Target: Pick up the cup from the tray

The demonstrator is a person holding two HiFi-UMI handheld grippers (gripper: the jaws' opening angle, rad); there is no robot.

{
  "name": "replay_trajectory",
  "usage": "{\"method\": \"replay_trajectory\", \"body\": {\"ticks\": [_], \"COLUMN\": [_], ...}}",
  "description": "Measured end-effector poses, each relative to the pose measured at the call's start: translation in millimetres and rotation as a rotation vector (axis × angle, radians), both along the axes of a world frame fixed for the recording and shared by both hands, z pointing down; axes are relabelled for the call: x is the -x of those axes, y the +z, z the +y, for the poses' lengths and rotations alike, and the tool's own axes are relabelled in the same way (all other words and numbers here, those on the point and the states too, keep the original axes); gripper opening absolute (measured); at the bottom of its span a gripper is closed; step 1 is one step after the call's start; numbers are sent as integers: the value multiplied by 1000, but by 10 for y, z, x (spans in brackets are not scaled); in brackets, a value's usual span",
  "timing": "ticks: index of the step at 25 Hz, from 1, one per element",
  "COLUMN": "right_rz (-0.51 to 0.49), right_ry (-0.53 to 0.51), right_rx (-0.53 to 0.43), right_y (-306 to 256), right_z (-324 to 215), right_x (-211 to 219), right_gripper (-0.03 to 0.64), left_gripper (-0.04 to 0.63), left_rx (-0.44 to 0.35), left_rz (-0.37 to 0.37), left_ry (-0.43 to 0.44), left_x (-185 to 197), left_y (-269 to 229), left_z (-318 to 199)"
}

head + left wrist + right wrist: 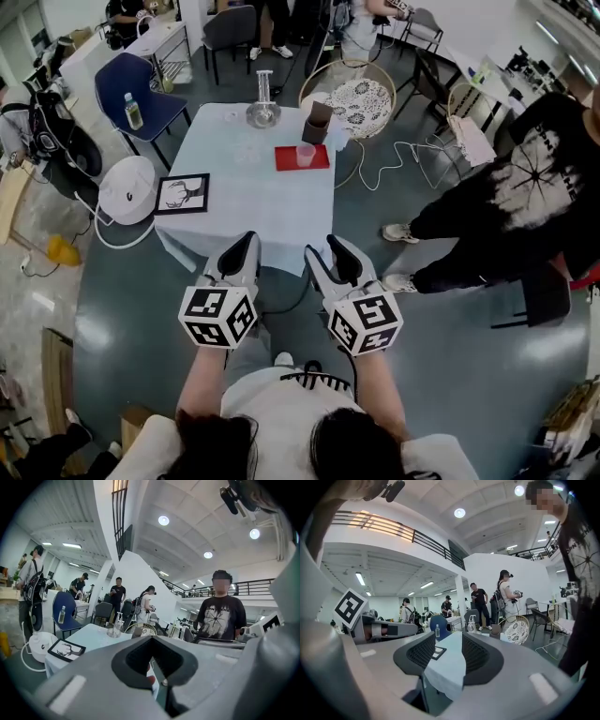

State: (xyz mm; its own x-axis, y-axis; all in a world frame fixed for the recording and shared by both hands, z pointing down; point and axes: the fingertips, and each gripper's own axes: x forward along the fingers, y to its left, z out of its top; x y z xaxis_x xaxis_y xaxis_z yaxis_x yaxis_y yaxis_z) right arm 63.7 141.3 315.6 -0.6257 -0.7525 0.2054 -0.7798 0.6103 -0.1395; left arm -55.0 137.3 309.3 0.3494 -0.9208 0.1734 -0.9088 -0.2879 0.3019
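In the head view a translucent pink cup [306, 155] stands upright on a small red tray [288, 161], at the far right part of a table with a white cloth [253, 202]. Both grippers hang short of the table's near edge, well away from the cup. My left gripper [246, 242] is open and holds nothing. My right gripper [323, 246] is open and empty too. In the left gripper view a sliver of the red tray [150, 679] shows between the jaws of my left gripper [152, 653]; the cup is hidden. The right gripper view shows my right gripper [449, 651] framing the table cloth [447, 660].
A glass flask [263, 111] and a brown box [318, 120] stand behind the tray. A framed picture [182, 193] lies at the table's left edge. A person in black [506, 197] stands at the right. A blue chair [141, 89] and a white round appliance [127, 190] are on the left.
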Motion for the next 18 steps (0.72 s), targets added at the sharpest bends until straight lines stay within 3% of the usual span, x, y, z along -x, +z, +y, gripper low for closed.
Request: {"method": "replay_trajectory", "body": {"ticks": [18], "right_rz": [10], "right_ry": [165], "right_rx": [45], "right_y": [59], "right_z": [-1097], "right_x": [331], "right_gripper": [286], "left_gripper": [1], "left_rx": [5], "left_rz": [-48], "left_ry": [128], "left_x": [425], "left_y": [-40], "left_z": [-1214]}}
